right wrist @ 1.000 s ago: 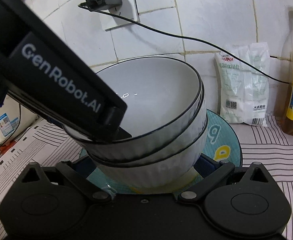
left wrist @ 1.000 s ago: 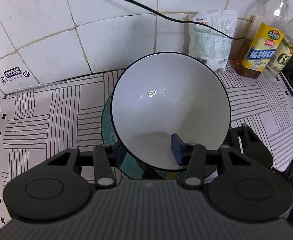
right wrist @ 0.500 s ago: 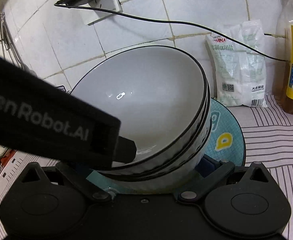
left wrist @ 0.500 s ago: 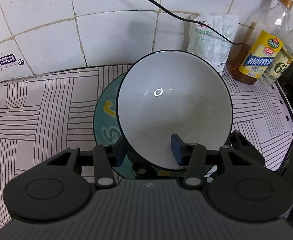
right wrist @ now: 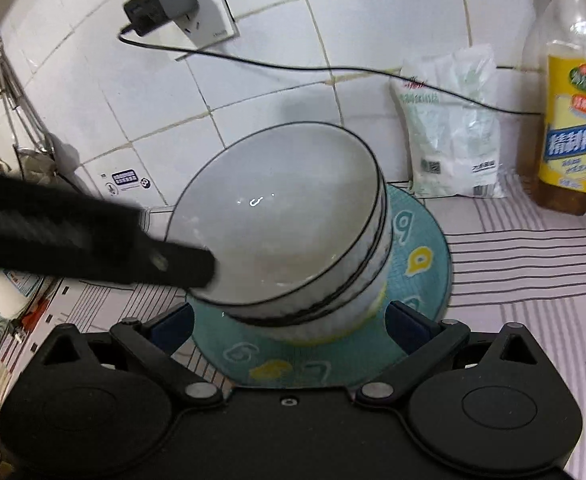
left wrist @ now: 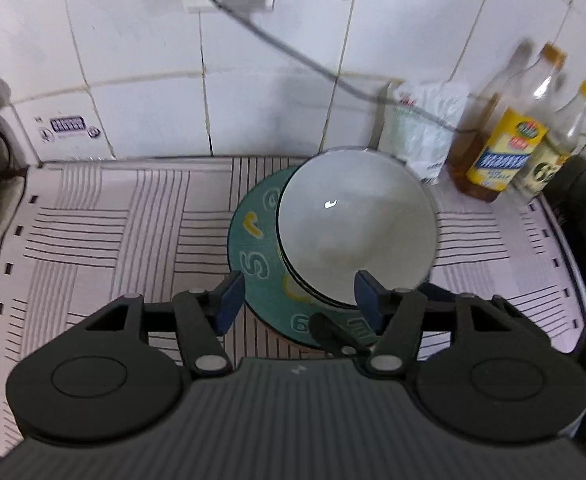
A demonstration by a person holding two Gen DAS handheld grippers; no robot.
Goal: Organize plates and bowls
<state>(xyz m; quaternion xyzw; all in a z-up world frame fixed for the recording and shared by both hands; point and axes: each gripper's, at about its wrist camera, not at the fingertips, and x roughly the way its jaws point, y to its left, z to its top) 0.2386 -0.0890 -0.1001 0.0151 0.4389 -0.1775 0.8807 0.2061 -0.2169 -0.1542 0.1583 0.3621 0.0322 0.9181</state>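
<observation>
A stack of white bowls with dark rims (left wrist: pixel 355 228) (right wrist: pixel 293 248) sits on a teal plate with yellow and white letters (left wrist: pixel 255 264) (right wrist: pixel 417 260) on the striped counter mat. My left gripper (left wrist: pixel 299 300) is open and empty, just above and in front of the stack. It crosses the right wrist view as a dark blurred bar (right wrist: pixel 93 244) over the top bowl's near rim. My right gripper (right wrist: pixel 289 326) is open, its fingers either side of the stack's base, over the plate's near edge.
A white salt bag (right wrist: pixel 453 128), an oil bottle (right wrist: pixel 573 120) and a second bottle (left wrist: pixel 553 156) stand against the tiled wall at the right. A charger (right wrist: pixel 161 4) and its cable hang above. The striped mat (left wrist: pixel 93 240) spreads to the left.
My left gripper has let go of the top bowl, opened and drawn back and up. The bowl now rests on the stack. The right gripper has also pulled back a little.
</observation>
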